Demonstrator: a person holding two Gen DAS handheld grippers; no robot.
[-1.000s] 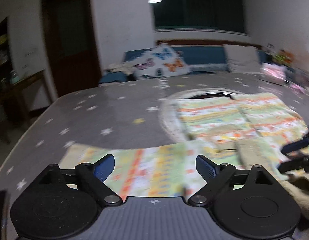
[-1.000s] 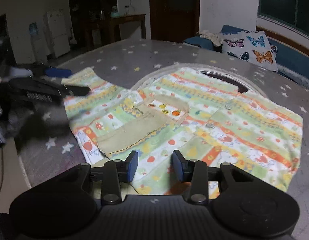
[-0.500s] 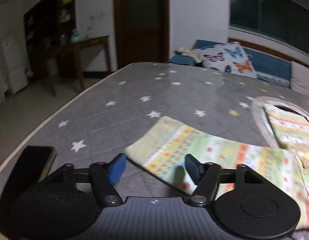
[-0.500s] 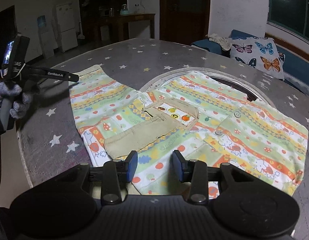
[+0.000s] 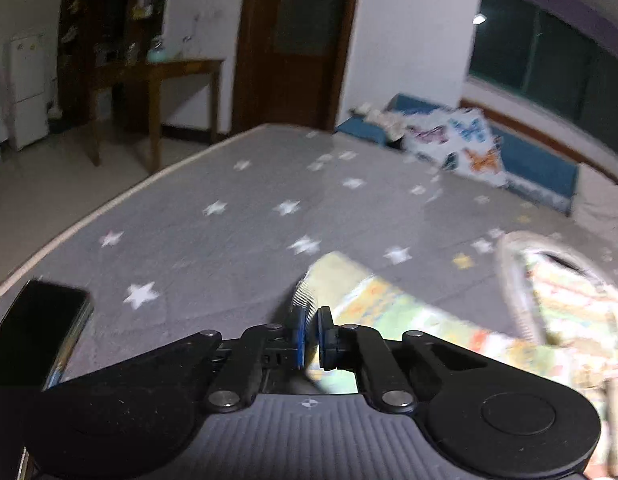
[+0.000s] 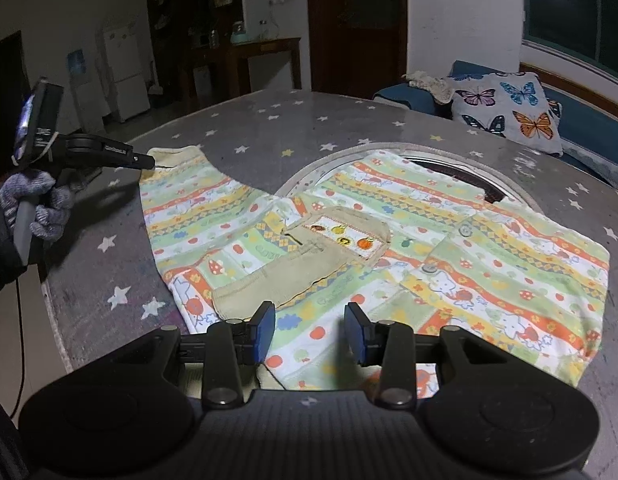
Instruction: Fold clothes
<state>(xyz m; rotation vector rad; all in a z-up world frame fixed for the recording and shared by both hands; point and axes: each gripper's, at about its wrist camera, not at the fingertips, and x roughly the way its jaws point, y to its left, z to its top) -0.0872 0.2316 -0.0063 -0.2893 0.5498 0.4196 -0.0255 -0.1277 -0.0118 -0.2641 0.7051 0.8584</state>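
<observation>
A child's colourful striped shirt with a beige pocket lies spread flat on the grey star-patterned table. Its left sleeve stretches toward the table's left side. My left gripper is shut on the sleeve's cuff end; it also shows in the right wrist view, pinching the cuff. My right gripper is open, hovering just above the shirt's near hem, holding nothing.
A black phone lies at the table's near left edge. A round inset ring lies under the shirt. Beyond the table stand a blue sofa with a butterfly cushion, a wooden side table and a white fridge.
My left gripper swung left to the sleeve's cuff and closed on it. My right gripper stayed open over the hem, moving only slightly.
</observation>
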